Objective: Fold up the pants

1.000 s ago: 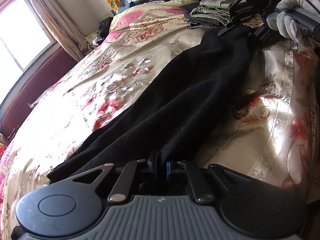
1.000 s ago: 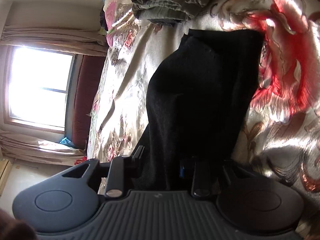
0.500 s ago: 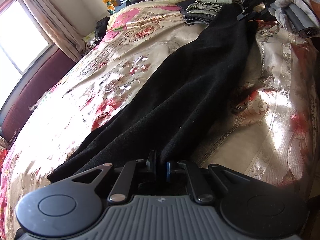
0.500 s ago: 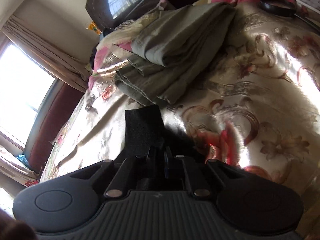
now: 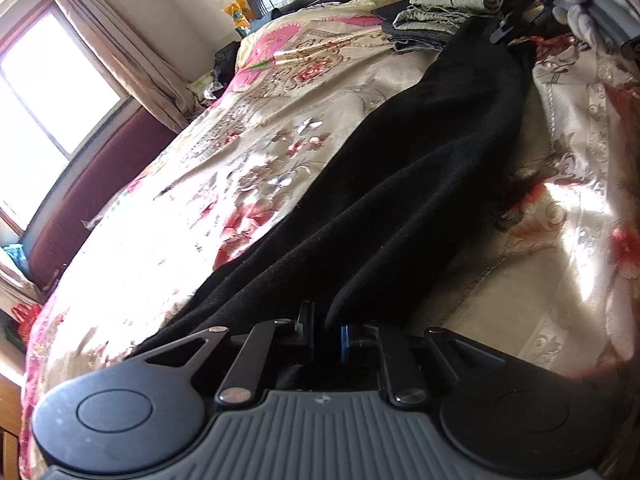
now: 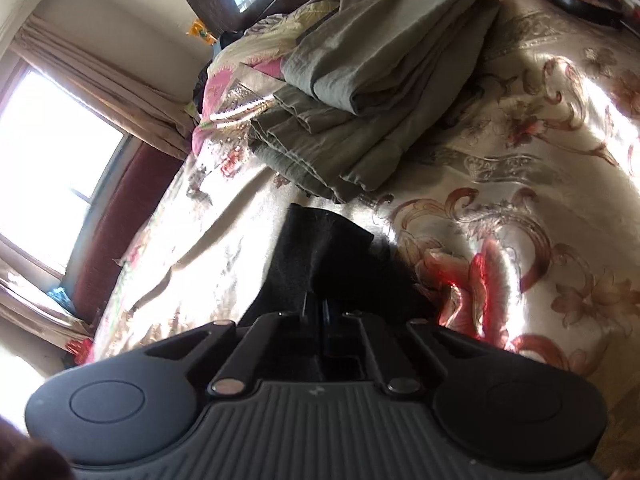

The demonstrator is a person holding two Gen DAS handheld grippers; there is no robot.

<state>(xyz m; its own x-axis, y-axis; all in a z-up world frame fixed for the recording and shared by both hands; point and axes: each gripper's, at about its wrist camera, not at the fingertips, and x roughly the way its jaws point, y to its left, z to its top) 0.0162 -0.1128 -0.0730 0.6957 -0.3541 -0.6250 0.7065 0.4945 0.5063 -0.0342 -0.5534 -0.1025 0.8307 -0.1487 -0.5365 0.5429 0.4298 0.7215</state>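
Pants (image 5: 400, 200) stretched along bed (image 5: 240, 184), each end pinched: left gripper (image 5: 326, 326) clamped on near end, right gripper (image 6: 320, 308) on far end. Risks: fabric slipping out, sagging middle folding crooked, far end snagging folded clothes (image 6: 380, 92).

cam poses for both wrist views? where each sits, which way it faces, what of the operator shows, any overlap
Left wrist: sits on the left gripper, looks along the black pants up the bed toward the headboard; the right gripper and a gloved hand show far off.
Right wrist: sits on the right gripper, faces the folded green clothes and window; only its own fingers show, pinching the pants.
Shared: pants, green pile, bedspread, window.
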